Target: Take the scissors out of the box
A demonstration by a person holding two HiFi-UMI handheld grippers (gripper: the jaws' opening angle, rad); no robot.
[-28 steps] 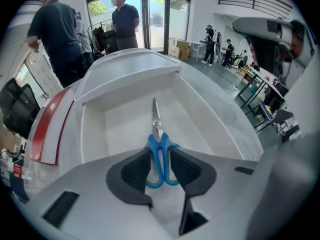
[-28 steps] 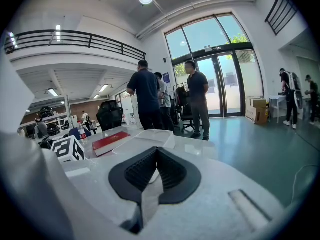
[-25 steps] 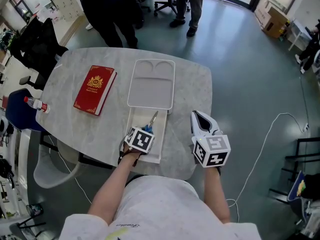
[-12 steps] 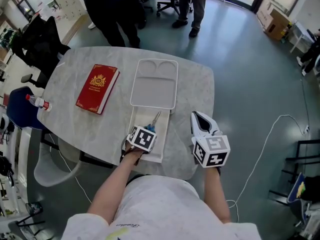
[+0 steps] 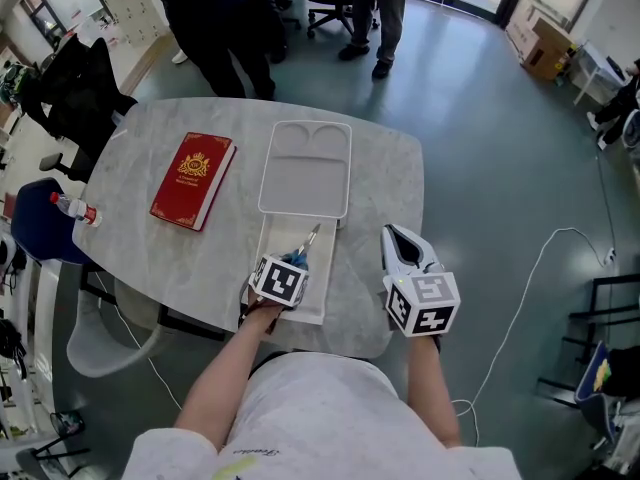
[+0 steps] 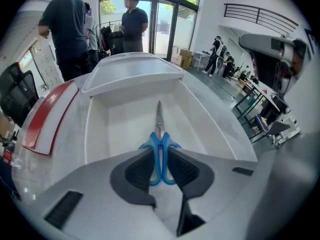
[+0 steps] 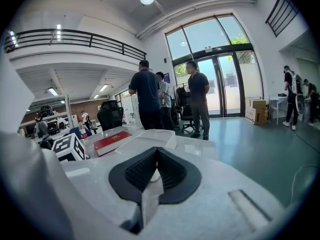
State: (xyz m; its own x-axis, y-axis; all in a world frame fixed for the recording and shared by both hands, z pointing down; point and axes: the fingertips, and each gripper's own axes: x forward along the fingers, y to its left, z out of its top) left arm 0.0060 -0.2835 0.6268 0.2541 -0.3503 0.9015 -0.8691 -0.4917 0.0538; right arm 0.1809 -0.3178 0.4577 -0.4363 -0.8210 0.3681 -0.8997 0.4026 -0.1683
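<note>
Blue-handled scissors (image 5: pixel 306 241) lie in the shallow white box (image 5: pixel 324 278) at the table's near edge, blades pointing away from me. The box's lid (image 5: pixel 305 168) lies open flat behind it. My left gripper (image 5: pixel 292 260) reaches into the box, its dark pads pressed against both sides of the blue handles (image 6: pixel 160 151); the scissors rest on the box floor (image 6: pixel 125 119). My right gripper (image 5: pixel 398 234) hovers over the table's right side, jaws shut with nothing between them (image 7: pixel 156 160).
A red book (image 5: pixel 192 179) lies at the table's left, with a small bottle (image 5: pixel 72 208) near the left edge. People (image 5: pixel 215 18) stand beyond the far edge. Dark office chairs (image 5: pixel 70 78) stand at the left. A cable (image 5: pixel 530 268) runs over the floor at right.
My left gripper has crept slightly forward along the scissors' handles. The right gripper has stayed where it was.
</note>
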